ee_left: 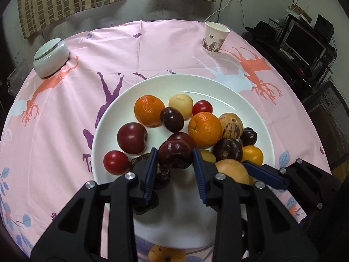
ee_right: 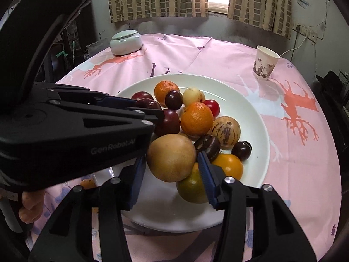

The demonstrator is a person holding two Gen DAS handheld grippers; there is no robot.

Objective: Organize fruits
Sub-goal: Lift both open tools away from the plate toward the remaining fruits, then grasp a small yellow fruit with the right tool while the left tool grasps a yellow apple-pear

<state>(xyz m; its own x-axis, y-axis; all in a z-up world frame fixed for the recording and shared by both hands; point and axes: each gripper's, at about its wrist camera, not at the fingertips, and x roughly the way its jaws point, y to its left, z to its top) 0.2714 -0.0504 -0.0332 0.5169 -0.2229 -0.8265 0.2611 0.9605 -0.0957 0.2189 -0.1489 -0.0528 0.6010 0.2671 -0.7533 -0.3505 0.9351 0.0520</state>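
Observation:
A white plate (ee_left: 218,87) on the pink tablecloth holds several fruits: oranges (ee_left: 205,128), dark plums (ee_left: 132,137), red tomatoes (ee_left: 115,162), a striped melon (ee_left: 231,125). My left gripper (ee_left: 174,158) is shut on a dark red plum (ee_left: 175,156) just above the plate's near side. My right gripper (ee_right: 172,163) is shut on a round tan pear (ee_right: 171,157) over the plate (ee_right: 257,118); it also shows in the left wrist view (ee_left: 233,171). A green-orange citrus (ee_right: 192,187) lies under the pear.
A lidded pale green jar (ee_left: 51,56) stands far left and a paper cup (ee_left: 214,37) far right on the table. A small orange fruit (ee_left: 165,254) lies on the cloth near the plate's front edge. Shelves with a monitor (ee_left: 303,41) stand beyond the table's right edge.

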